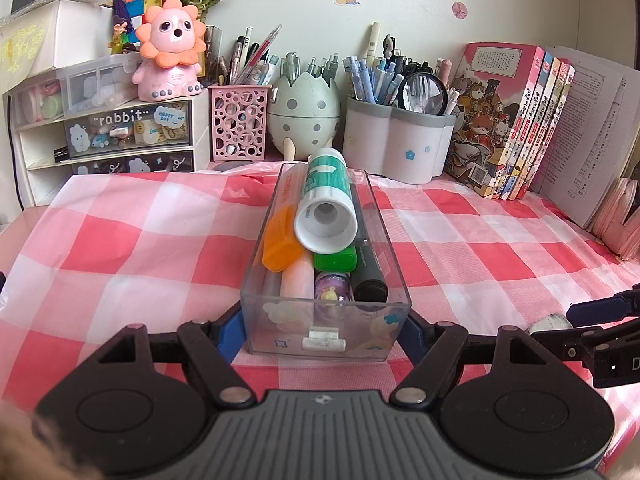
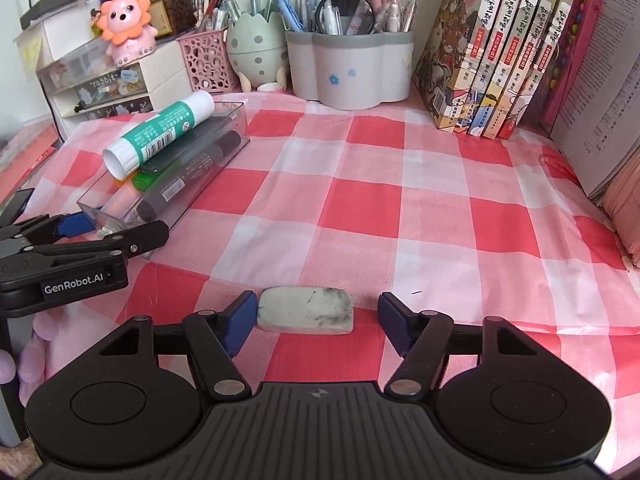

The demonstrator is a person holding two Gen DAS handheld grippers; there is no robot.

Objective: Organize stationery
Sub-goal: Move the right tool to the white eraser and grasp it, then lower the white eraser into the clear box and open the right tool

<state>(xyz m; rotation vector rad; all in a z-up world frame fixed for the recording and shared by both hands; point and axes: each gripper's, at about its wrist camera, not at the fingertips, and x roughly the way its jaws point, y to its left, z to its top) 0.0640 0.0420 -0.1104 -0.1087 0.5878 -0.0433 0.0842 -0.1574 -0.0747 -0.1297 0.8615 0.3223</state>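
Observation:
A clear plastic drawer box (image 1: 325,336) lies on the checked cloth, filled with markers, and a green-and-white glue stick (image 1: 326,204) lies on top. My left gripper (image 1: 324,334) is shut on the near end of the box, one blue pad on each side. The box (image 2: 224,114) and glue stick (image 2: 160,136) also show at the left of the right wrist view. A dirty white eraser (image 2: 306,310) lies on the cloth between my right gripper's open fingers (image 2: 316,312); the left pad touches it, the right pad stands apart.
Along the back wall stand a white drawer unit (image 1: 108,136) with a pink lion toy (image 1: 170,50), a pink pen cup (image 1: 240,122), an egg-shaped holder (image 1: 304,116), a white flower-shaped pen holder (image 1: 396,144) and a row of books (image 1: 516,120). The table's left edge (image 1: 24,216) is close.

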